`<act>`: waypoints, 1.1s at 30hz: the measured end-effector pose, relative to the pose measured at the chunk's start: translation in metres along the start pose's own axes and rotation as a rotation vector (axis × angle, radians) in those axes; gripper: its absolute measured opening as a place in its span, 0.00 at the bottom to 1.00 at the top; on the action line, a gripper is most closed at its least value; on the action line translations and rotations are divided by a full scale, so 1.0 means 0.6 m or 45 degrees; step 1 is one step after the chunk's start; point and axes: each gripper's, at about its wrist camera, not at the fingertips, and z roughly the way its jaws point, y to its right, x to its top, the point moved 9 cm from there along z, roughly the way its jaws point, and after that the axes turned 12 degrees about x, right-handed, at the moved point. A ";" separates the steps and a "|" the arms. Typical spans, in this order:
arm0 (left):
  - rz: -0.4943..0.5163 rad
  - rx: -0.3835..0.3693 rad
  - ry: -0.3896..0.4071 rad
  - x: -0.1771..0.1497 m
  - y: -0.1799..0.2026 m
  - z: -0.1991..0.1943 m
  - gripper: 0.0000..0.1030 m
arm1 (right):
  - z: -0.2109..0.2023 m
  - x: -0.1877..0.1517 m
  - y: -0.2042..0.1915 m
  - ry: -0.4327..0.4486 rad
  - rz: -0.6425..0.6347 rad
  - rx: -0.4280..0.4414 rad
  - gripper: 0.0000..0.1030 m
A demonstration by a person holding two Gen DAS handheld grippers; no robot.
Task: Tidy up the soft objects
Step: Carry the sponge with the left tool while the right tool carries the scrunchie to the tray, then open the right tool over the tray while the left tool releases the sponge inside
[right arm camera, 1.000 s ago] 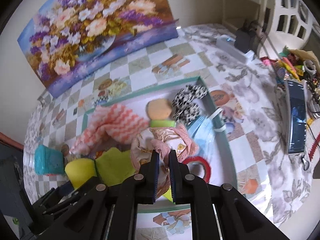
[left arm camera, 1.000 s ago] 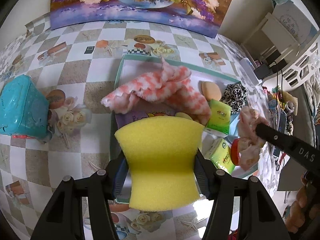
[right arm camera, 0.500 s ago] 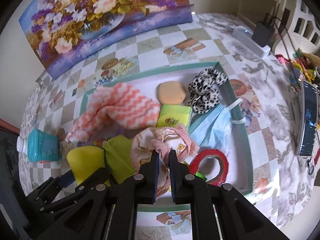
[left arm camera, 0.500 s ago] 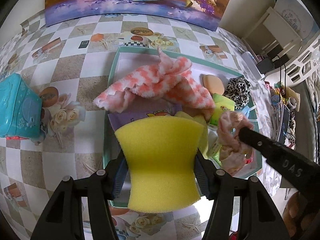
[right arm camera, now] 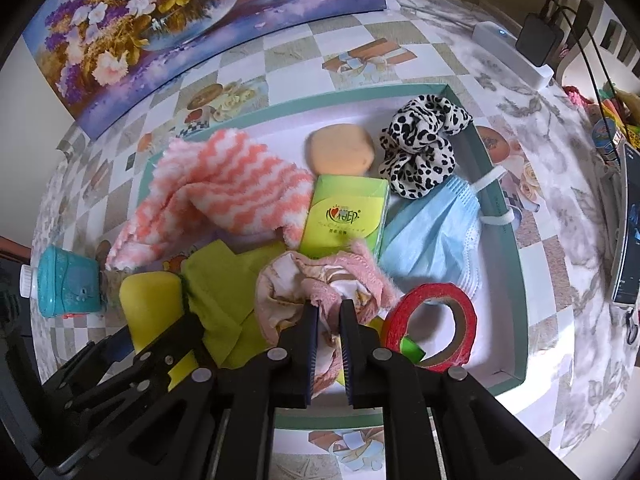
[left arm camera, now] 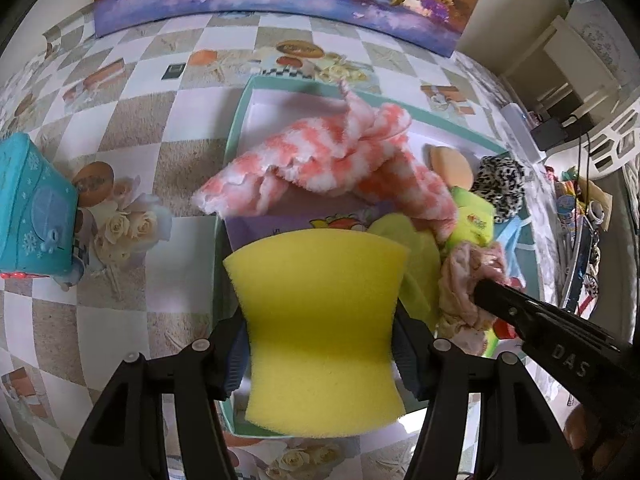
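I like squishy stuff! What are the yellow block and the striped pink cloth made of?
The yellow block looks like matte foam sponge: tiny pores, and it pinches in between the left gripper jaws. The striped pink cloth looks like fluffy fleece, probably microfibre: fuzzy pile, soft folds.

The sponge [left arm camera: 322, 332] hides the near part of the tray [left arm camera: 240, 120] in the left view, and much of the yellow cloth [left arm camera: 416, 264] beside it. In the right view the pink cloth [right arm camera: 320, 288] covers the near end of the tissue pack [right arm camera: 346, 214]; the pack's small print is unreadable. The tape roll [right arm camera: 436, 328] overlaps the mask's [right arm camera: 432, 232] near edge. The phone [right arm camera: 630, 224] is cut by the right edge.
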 end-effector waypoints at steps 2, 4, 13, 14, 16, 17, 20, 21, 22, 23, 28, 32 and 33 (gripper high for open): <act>-0.008 0.007 -0.015 -0.001 -0.003 0.006 0.61 | 0.002 0.001 0.000 -0.001 0.000 0.000 0.13; -0.014 0.008 -0.030 -0.003 -0.004 0.012 0.61 | 0.003 0.003 -0.001 -0.001 0.000 -0.003 0.14; 0.017 0.018 -0.008 0.001 0.004 -0.009 0.69 | -0.014 0.006 -0.006 0.024 -0.006 -0.017 0.17; 0.019 0.016 -0.001 0.002 0.004 -0.013 0.70 | -0.017 0.007 -0.007 0.029 -0.009 -0.018 0.20; 0.022 0.017 0.010 0.004 0.004 -0.019 0.70 | -0.021 0.008 -0.009 0.037 -0.013 -0.019 0.23; 0.023 0.020 0.012 0.005 0.002 -0.021 0.70 | -0.023 0.008 -0.010 0.043 -0.014 -0.021 0.23; 0.023 0.030 0.011 0.004 -0.002 -0.026 0.71 | -0.027 0.009 -0.010 0.049 -0.016 -0.024 0.23; 0.024 0.028 0.016 0.004 -0.003 -0.030 0.71 | -0.028 0.009 -0.010 0.051 -0.015 -0.025 0.23; 0.024 0.026 0.023 0.004 -0.003 -0.034 0.71 | -0.028 0.009 -0.010 0.052 -0.015 -0.026 0.23; 0.023 0.023 0.028 0.005 -0.003 -0.037 0.71 | -0.029 0.010 -0.010 0.055 -0.015 -0.026 0.23; 0.005 0.016 0.062 0.010 -0.010 -0.056 0.71 | -0.040 0.013 -0.012 0.080 -0.015 -0.020 0.23; -0.025 0.013 0.075 0.015 -0.022 -0.063 0.71 | -0.045 0.014 -0.015 0.092 -0.017 -0.018 0.23; -0.036 0.012 0.076 0.016 -0.026 -0.065 0.71 | -0.045 0.015 -0.015 0.093 -0.018 -0.018 0.23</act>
